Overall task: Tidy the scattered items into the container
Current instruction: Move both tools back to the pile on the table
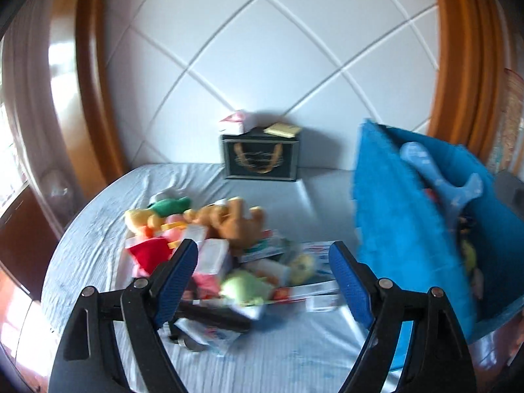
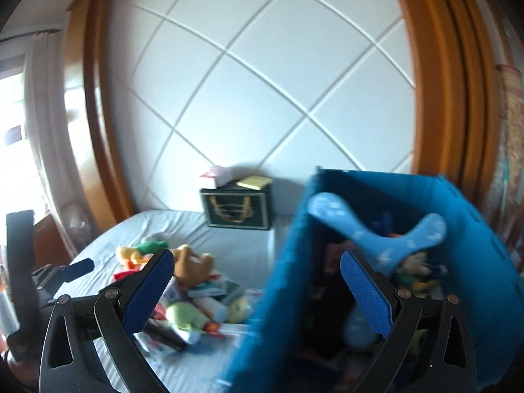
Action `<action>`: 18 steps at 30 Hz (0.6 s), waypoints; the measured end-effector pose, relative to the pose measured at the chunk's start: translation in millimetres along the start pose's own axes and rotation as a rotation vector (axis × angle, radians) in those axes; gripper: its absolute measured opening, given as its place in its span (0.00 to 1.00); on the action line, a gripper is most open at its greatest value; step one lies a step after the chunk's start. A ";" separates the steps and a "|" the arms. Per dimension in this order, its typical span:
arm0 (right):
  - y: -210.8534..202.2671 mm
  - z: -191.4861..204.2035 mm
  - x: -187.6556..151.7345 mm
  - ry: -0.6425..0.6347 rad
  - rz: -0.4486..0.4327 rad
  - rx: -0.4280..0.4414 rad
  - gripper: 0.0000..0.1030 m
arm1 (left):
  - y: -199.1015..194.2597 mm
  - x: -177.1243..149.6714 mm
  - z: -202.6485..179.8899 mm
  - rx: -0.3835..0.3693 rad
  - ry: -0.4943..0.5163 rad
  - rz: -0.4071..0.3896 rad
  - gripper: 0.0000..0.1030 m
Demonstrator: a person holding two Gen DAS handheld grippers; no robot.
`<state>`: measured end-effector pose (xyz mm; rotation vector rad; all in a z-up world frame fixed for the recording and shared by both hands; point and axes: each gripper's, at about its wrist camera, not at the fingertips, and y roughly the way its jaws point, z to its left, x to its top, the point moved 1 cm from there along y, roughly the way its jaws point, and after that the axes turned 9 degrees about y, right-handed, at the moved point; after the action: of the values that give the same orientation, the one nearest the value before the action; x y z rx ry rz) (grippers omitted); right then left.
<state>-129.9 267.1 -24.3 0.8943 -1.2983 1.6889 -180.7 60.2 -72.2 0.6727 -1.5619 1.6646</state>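
A pile of scattered items lies on the pale blue bed sheet [image 1: 98,222]: a brown plush [image 1: 235,222], a yellow and green plush [image 1: 144,216], a light green plush [image 1: 244,286], a red piece [image 1: 147,255] and several small boxes. A blue fabric container [image 1: 402,229] stands at the right and holds a light blue boomerang-shaped toy [image 2: 376,239] among other items. My left gripper [image 1: 262,281] is open and empty above the pile. My right gripper [image 2: 255,288] is open and empty at the container's left wall [image 2: 285,278].
A dark framed box [image 1: 260,157] with a white carton [image 1: 234,122] and a yellow pad [image 1: 283,129] on top stands against the white quilted headboard. Wooden frames flank the headboard. The left gripper's body [image 2: 49,281] shows at the left of the right wrist view.
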 end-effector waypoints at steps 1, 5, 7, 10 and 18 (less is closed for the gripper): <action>6.5 15.8 -5.1 -0.010 -0.003 0.013 1.00 | 9.1 -5.8 18.7 0.016 -0.008 0.013 0.80; 52.6 79.5 -36.1 -0.037 0.051 0.023 1.00 | 53.2 -40.0 95.3 0.063 -0.005 0.087 0.80; 77.0 97.6 -55.6 -0.021 0.109 0.016 1.00 | 78.1 -61.2 122.6 0.079 0.025 0.132 0.80; 118.9 113.7 -96.8 0.015 0.238 -0.011 1.00 | 114.7 -96.9 153.2 0.065 0.049 0.214 0.80; 188.0 122.1 -195.2 0.021 0.513 -0.077 1.00 | 185.8 -176.3 168.0 -0.012 -0.035 0.414 0.71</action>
<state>-210.1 86.5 -246.3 0.5195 -1.6645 2.0061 -245.4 -130.8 -302.8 0.3884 -1.8252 1.9440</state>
